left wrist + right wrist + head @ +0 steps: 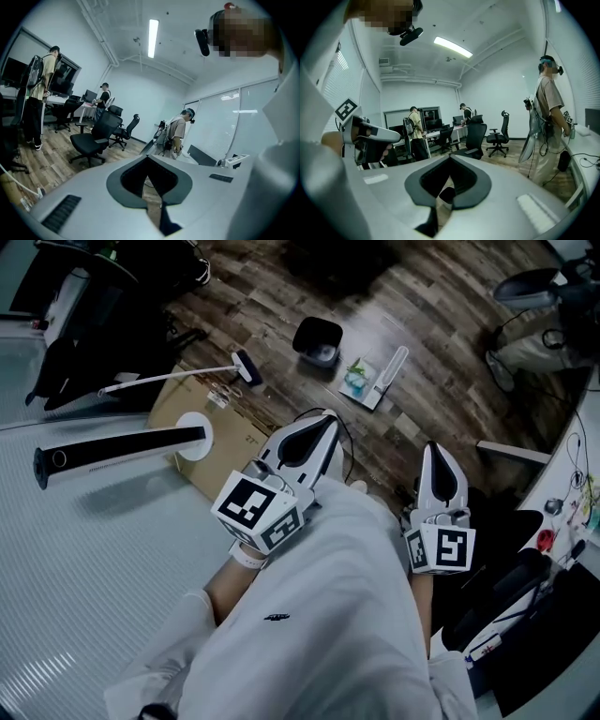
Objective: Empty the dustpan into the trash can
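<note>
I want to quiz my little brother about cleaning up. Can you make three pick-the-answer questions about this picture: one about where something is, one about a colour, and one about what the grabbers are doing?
1. Where is the dustpan?
A. inside the trash can
B. on the wood floor beside the trash can
C. on a chair

2. What colour is the trash can?
A. white
B. red
C. black

3. How are the left gripper and the right gripper?
A. both shut, holding nothing
B. both wide open
C. both shut on a broom

Answers:
1. B: the head view shows it lying on the floor just right of the can.
2. C: the can looks black against the brown boards.
3. A: each gripper view shows its jaws together with nothing between them.
</note>
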`<state>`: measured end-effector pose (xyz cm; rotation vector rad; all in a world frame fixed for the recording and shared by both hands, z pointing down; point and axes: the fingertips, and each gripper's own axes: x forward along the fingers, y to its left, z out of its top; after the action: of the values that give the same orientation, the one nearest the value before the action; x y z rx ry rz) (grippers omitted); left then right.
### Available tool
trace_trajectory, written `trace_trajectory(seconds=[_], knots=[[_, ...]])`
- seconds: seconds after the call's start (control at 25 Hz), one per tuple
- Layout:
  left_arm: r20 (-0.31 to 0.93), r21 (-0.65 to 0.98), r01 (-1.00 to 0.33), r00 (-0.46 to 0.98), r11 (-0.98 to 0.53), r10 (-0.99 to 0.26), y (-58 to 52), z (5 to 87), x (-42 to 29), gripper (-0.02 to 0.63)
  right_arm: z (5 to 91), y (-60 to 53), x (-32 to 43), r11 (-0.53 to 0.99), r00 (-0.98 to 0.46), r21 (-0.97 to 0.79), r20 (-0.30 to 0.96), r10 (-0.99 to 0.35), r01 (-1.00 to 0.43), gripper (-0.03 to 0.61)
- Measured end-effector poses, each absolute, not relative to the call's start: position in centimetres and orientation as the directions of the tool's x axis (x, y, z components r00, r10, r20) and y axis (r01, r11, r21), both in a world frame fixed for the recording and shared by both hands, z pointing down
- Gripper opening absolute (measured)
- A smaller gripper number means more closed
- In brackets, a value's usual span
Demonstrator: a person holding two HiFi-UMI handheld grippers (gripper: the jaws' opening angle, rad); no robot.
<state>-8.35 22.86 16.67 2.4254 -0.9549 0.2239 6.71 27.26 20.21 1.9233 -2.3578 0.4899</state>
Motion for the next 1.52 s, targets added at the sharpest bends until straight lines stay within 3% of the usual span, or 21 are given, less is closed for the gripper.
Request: trace_trajectory(seconds=[0.2,0.68,1.16,1.52], knots=[[0.262,0.485,-0.619,0.777,-0.618,-0.572,16.9,15.2,-10.4,-0.002,17.9,21.4,3.7,0.21,-0.244,-0.174,0.206,-0.948,-0.962,0.011],[0.22,0.416,-0.572,0.817,-0.707,-0.533,6.7,14.7,-13.9,-0.002,16.0,10.3,-0.3,0.142,-0.157,-0.114,0.139,-0.978,-0.983,0.011],[0.29,0.42,-0.597,0.802,-0.683,-0.522,5.8,18.3,-13.5,-0.002,19.9,10.1,0.3,0.143,-0.169,-0.114,0.267,-0.949,-0.983,0.011],[0.324,0.475,-0.546,0.838,-0.69,-0.439,6.2,20.5,-8.7,-0.002,22.2,9.9,4.2,0.102,-0.143,-0.142,0.322,-0.936,-0.985,0.012]])
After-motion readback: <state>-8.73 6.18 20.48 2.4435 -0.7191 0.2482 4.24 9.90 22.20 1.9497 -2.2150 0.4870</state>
